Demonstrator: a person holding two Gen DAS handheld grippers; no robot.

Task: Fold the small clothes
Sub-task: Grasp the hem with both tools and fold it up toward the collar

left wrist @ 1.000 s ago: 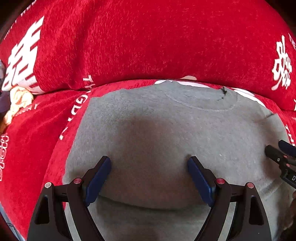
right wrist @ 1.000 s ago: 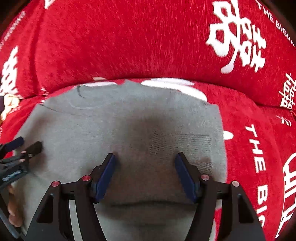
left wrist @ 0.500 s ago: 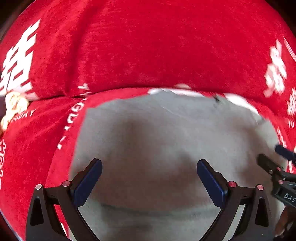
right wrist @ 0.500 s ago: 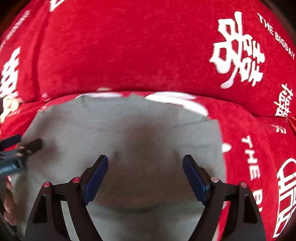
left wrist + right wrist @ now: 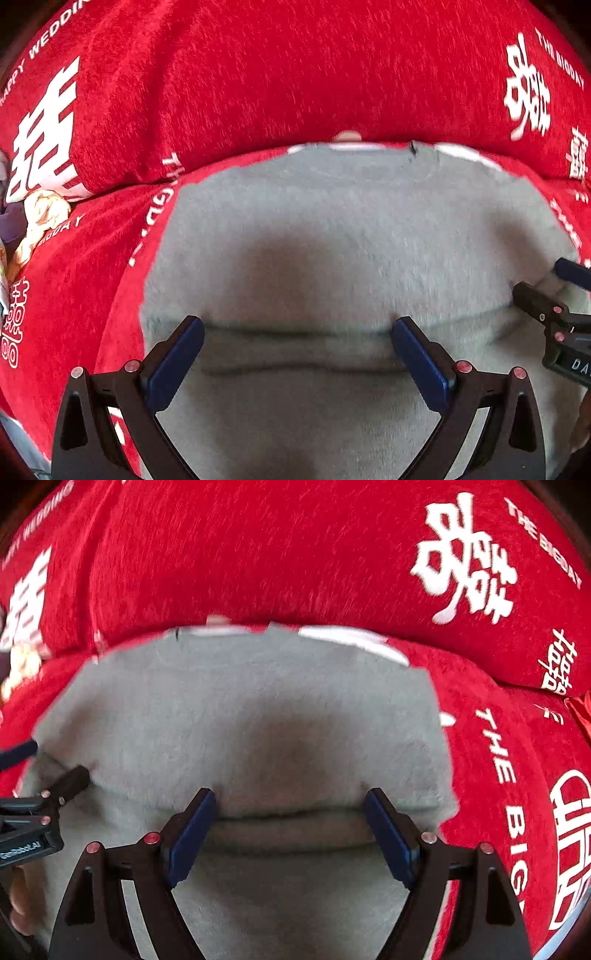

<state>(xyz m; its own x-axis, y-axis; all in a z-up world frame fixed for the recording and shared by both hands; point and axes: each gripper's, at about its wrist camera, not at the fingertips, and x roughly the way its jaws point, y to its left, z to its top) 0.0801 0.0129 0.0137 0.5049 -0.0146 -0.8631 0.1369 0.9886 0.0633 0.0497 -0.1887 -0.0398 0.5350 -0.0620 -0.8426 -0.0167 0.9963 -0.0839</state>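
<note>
A grey knit garment (image 5: 332,229) lies flat on a red cloth-covered surface, its neckline at the far edge. It also fills the right wrist view (image 5: 258,709). A folded edge runs crosswise just in front of both grippers. My left gripper (image 5: 297,328) is open, its blue pads astride that fold over the garment's left half. My right gripper (image 5: 290,799) is open over the right half. Each gripper shows at the edge of the other's view: the right gripper (image 5: 554,295) and the left gripper (image 5: 48,775).
The red cloth (image 5: 258,74) with white characters and lettering covers the seat and a raised back cushion (image 5: 258,546) behind the garment. A small cream and purple object (image 5: 33,218) sits at the far left.
Both grippers have opened wider and pulled back toward me. A folded edge of the grey garment now lies across between the fingertips.
</note>
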